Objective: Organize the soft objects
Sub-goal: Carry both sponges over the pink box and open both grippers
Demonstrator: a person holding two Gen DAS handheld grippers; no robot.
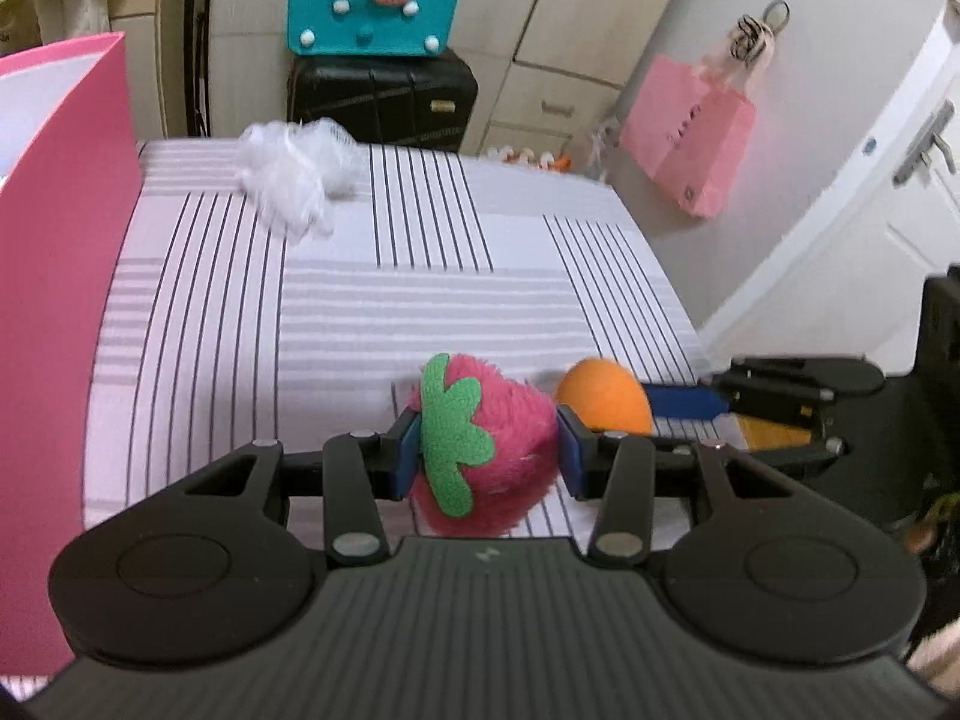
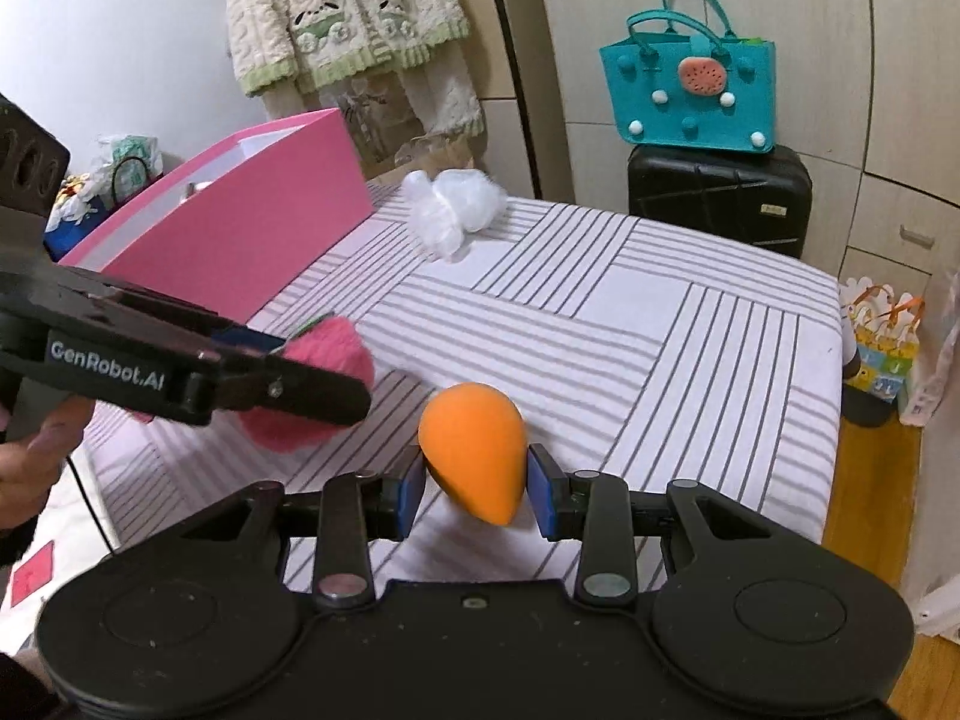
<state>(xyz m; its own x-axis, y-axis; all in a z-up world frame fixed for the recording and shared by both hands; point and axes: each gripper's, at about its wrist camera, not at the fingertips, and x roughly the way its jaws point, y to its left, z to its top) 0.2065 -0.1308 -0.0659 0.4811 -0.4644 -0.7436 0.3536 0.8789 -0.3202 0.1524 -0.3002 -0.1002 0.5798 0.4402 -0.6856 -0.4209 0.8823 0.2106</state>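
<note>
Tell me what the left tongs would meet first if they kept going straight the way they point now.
Probably the striped bed cover, well short of the white fluffy ball. The left tongs, holding the plush strawberry, angle downward and nothing else lies ahead. Depth is uncertain.

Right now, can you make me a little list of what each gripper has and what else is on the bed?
left hand-held gripper: shut on the fuzzy pink plush strawberry with a green felt leaf
right hand-held gripper: shut on the smooth orange teardrop-shaped sponge
still lying loose: fluffy white mesh puff, at the far end of the striped white bed sheet
container: open pink rectangular box, on the bed's left side in the right wrist view
behind the bed: teal felt bag on top of a black hard suitcase
</note>
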